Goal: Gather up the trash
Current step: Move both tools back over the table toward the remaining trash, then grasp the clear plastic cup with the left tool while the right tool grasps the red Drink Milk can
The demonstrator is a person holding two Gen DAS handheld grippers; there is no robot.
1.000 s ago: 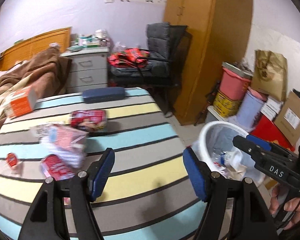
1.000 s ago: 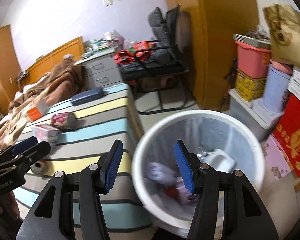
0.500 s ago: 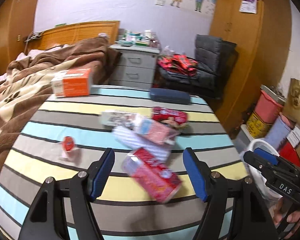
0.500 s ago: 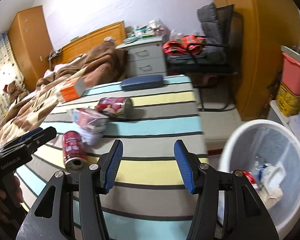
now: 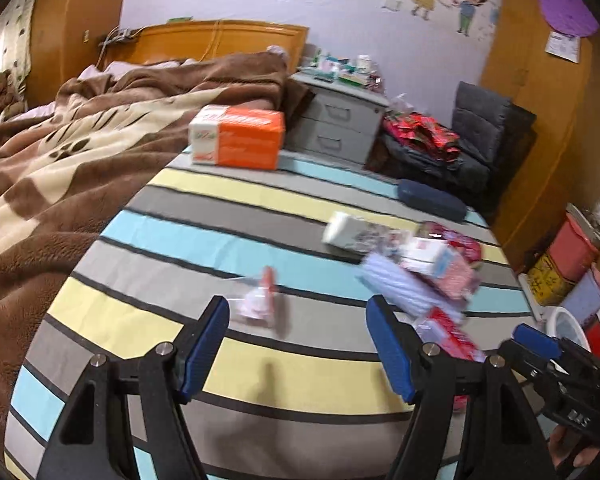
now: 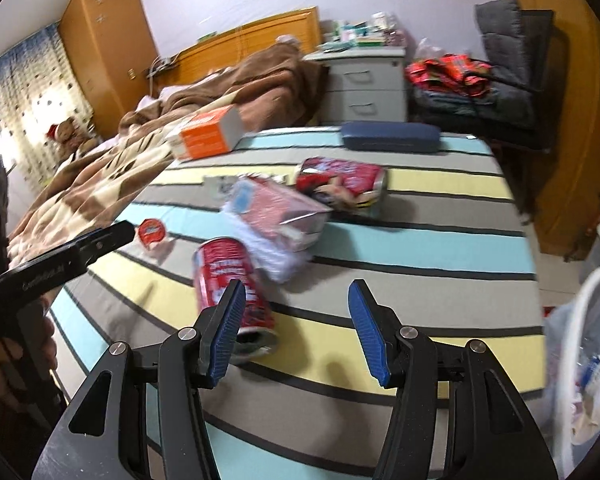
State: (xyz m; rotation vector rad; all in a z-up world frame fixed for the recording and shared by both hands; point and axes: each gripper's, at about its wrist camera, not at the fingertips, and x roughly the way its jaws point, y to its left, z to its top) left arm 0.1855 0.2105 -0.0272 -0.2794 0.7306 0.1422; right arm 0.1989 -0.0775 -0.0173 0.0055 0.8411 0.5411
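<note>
Over striped table (image 6: 440, 248) | left tongs (image 5: 298, 346) open, empty | right tongs (image 6: 296, 326) opening, empty

- L wrist cam: looks fwd and down betw. its own fingers, low over near edge of striped bed cover (image 5: 236, 196), facing headboard (image 5: 220, 38) and nightstand (image 5: 340, 120).
- R wrist cam: same tilt, over near edge toward the right corner; white bin (image 6: 588, 320) at frame right.
- Shared: cover, orange box (image 5: 240, 142) (image 6: 208, 136), blue case (image 5: 432, 200) (image 6: 392, 136), litter mid-cover; each cam catches the other gripper.
</note>
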